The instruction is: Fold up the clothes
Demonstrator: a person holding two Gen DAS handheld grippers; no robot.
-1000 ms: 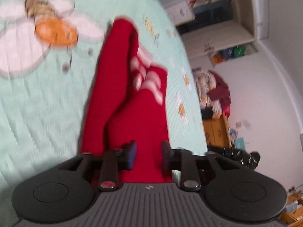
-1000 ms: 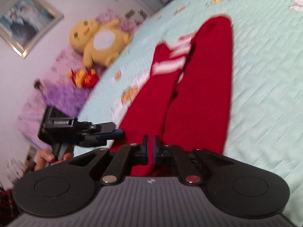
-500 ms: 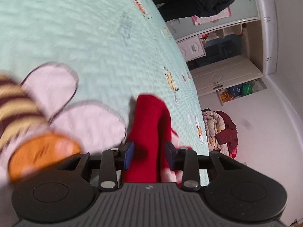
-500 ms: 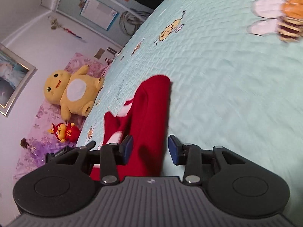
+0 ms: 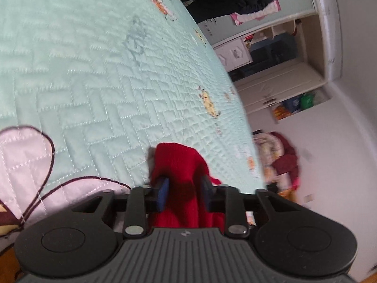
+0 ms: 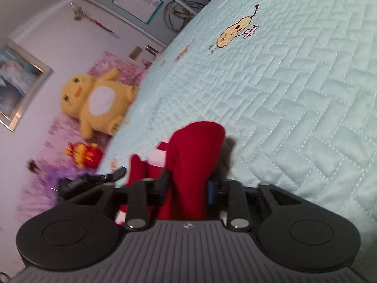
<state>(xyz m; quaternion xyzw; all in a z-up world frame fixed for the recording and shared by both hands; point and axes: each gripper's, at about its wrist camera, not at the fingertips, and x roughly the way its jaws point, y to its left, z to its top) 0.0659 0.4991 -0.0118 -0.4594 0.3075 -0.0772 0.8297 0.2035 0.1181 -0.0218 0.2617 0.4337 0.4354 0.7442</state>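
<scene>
One red knit garment (image 5: 179, 165) with white stripes lies on a pale green quilted bedspread (image 5: 94, 70), bunched into a raised fold. The left gripper (image 5: 185, 194) has its jaws parted with red fabric between them. The right gripper (image 6: 187, 188) is likewise parted around the cloth. Whether either clamps it is unclear. One yellow plush toy (image 6: 94, 101) and one small red toy (image 6: 82, 154) sit beyond the bed's edge.

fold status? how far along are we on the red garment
Done: the red garment looks doubled over, its folded end resting on the quilted bedspread. In hand: the left gripper and right gripper each have red fabric between open fingers, not clamped. Left: at least another fold, probably; most of the garment is hidden below both cameras.
</scene>
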